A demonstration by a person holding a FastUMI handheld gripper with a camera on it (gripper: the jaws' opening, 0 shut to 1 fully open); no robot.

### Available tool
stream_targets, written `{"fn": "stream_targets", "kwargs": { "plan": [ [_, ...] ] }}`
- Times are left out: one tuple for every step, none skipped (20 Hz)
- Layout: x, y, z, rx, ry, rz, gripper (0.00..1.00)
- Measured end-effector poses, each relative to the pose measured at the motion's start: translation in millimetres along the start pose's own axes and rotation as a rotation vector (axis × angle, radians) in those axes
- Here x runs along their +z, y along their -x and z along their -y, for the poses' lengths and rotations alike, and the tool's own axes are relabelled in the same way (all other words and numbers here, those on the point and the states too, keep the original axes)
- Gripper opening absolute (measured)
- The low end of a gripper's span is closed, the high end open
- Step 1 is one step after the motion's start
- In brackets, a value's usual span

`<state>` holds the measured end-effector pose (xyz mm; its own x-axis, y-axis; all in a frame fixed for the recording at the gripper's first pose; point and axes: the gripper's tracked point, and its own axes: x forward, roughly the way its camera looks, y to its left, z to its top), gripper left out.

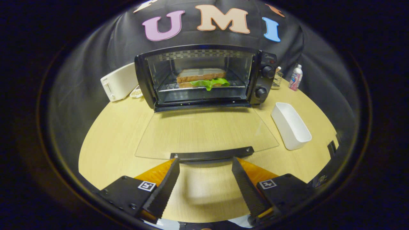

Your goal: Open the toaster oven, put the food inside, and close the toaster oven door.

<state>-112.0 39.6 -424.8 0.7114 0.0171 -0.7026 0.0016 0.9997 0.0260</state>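
At the far left of the wooden worktop (108,150) a white pop-up toaster (119,81) stands against the booth's wall, with a small dish of something pale (136,92) tucked between it and the toaster oven (204,76). The toaster oven sits at the back middle, its long axis running side to side and its mouth facing the gripper. Its glass door (207,132) is dropped fully open, lying flat just above the worktop and reaching toward the gripper, the dark handle (212,154) along its near edge, also running side to side. Inside, on the wire rack (169,86), lies the sandwich (202,77), its long side across the oven, with green lettuce hanging out at the front right. Two knobs (267,72) sit one above the other on the oven's right panel. The gripper (206,166) is spread wide, gripping nothing, its fingertips just short of the handle, one near each end of it. Right of the door a white rectangular tray (291,126) lies lengthwise, pointing away from the gripper. Beyond it, near the wall, stands a small bottle (296,77)
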Motion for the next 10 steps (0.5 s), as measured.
{"fn": "stream_targets", "kwargs": {
  "plan": [
    [12.3, 0.6, -1.2, 0.007, -0.020, 0.030, 1.00],
    [24.5, -1.1, 1.6, 0.000, -0.032, 0.058, 1.00],
    [32.4, -1.7, 4.9, -0.011, -0.035, 0.072, 1.00],
    [37.2, -4.0, 6.4, -0.017, -0.036, 0.078, 1.00],
    [43.0, -6.1, 7.0, -0.012, -0.040, 0.085, 1.00],
    [44.2, -7.8, 5.9, -0.007, -0.041, 0.085, 1.00],
    [44.4, -7.2, 7.2, -0.009, -0.032, 0.084, 1.00],
    [40.6, -5.6, 10.0, -0.018, -0.015, 0.079, 1.00],
    [34.7, -3.8, 13.5, -0.028, 0.009, 0.064, 1.00],
    [25.8, -1.5, 16.2, -0.038, 0.036, 0.048, 1.00]
  ]
}}
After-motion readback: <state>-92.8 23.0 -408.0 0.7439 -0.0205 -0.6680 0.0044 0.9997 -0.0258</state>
